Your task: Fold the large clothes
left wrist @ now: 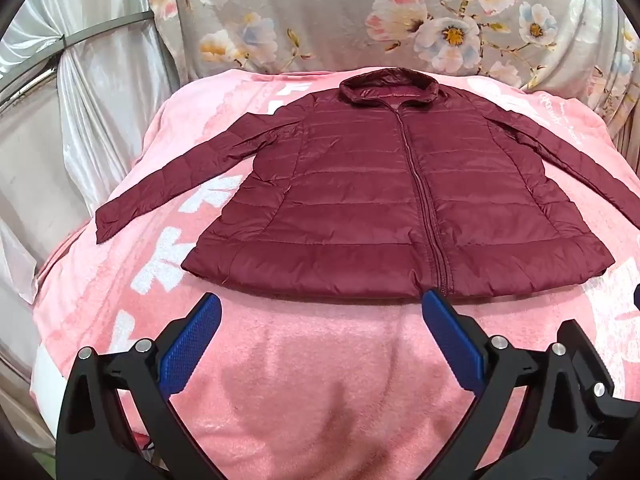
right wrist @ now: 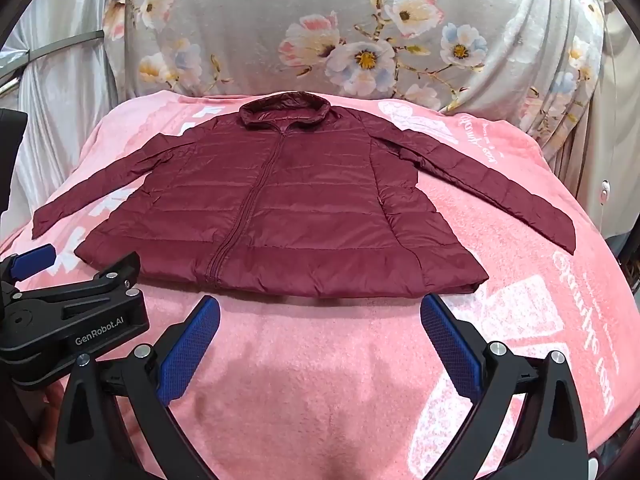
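Note:
A maroon quilted jacket (left wrist: 360, 200) lies flat and zipped on a pink blanket (left wrist: 312, 380), collar at the far side, both sleeves spread out to the sides. It also shows in the right wrist view (right wrist: 304, 216). My left gripper (left wrist: 322, 312) is open and empty, hovering just short of the jacket's hem near the zipper. My right gripper (right wrist: 320, 314) is open and empty, just short of the hem toward the jacket's right half. The left gripper's body (right wrist: 72, 320) shows at the left of the right wrist view.
The blanket (right wrist: 520, 320) has white lettering and covers a raised surface. A grey floral cloth (left wrist: 360, 12) hangs behind it. Silvery drapes (left wrist: 92, 100) and a metal bar stand at the left. The blanket drops off at both sides.

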The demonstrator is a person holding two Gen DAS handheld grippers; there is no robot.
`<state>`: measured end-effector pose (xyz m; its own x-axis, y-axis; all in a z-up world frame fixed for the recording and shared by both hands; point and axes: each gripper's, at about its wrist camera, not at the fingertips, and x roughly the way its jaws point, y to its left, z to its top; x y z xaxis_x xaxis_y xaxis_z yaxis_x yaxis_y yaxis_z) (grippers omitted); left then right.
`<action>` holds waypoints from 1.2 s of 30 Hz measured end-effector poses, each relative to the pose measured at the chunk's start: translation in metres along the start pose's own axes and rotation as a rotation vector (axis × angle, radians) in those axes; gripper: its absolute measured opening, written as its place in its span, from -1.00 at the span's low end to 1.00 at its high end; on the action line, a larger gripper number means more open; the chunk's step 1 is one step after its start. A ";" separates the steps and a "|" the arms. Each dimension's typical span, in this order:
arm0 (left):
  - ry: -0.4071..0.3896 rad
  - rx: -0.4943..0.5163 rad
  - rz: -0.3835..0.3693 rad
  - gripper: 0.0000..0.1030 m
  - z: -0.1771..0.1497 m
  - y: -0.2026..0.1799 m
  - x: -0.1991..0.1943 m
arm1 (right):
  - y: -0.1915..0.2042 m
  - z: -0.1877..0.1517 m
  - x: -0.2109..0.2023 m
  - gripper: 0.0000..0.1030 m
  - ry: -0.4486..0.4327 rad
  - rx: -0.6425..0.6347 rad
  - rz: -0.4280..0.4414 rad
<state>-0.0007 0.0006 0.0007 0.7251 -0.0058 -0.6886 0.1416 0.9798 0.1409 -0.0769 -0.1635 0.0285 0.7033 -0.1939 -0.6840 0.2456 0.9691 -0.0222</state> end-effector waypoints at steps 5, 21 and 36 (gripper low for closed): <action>0.003 0.001 0.001 0.90 -0.002 0.004 -0.002 | 0.000 0.000 -0.001 0.90 0.000 -0.006 -0.004; 0.007 0.011 0.008 0.90 0.001 -0.001 -0.004 | 0.001 -0.001 0.001 0.90 0.001 -0.002 -0.004; 0.006 0.010 0.007 0.90 0.001 -0.001 -0.004 | -0.001 -0.004 -0.001 0.90 0.002 -0.001 -0.005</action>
<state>-0.0031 -0.0007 0.0038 0.7219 0.0024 -0.6920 0.1434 0.9778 0.1529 -0.0809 -0.1639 0.0267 0.7005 -0.1983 -0.6855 0.2480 0.9684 -0.0267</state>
